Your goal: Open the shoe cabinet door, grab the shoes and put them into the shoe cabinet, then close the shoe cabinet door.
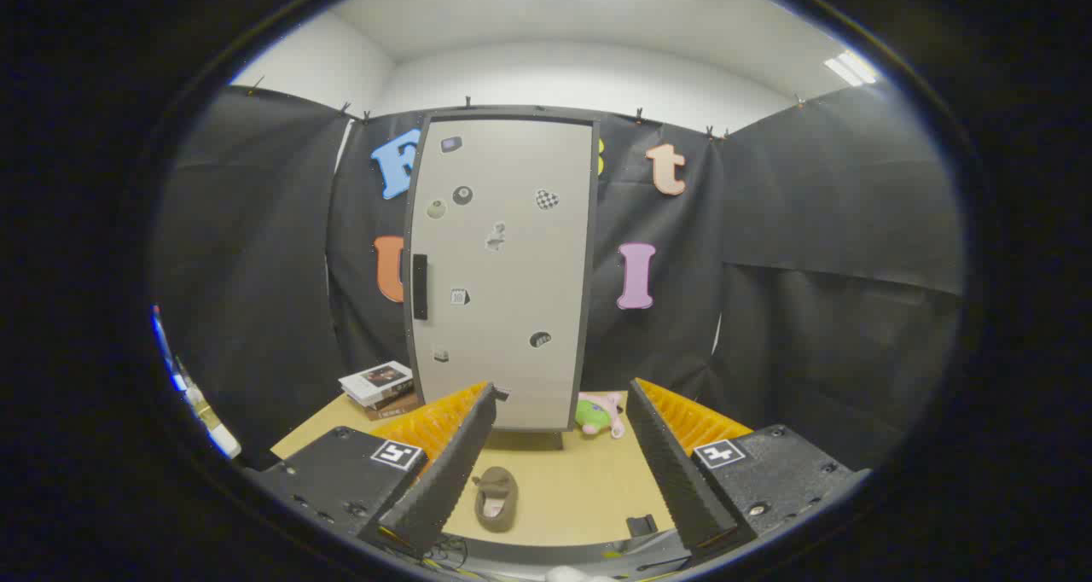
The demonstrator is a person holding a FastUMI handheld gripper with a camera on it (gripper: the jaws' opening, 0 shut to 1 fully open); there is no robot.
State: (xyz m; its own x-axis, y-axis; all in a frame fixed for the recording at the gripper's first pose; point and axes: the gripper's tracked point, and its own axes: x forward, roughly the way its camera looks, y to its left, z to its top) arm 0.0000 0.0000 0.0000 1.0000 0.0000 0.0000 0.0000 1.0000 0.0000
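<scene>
The gripper [559,445] gapes wide, a shoe [496,498] between its fingers, closed shoe cabinet [503,275] beyond.

The shoe cabinet [503,275] is seen standing upright on the table against the booth wall, a tall pale-grey box framed in dark trim. Its door is found shut, dotted with small stickers, and a dark vertical handle [420,287] is fixed near its left edge. A single brown slipper-like shoe [496,498] is laid flat on the tabletop in front of the cabinet, well apart from it, its opening turned upward.
</scene>
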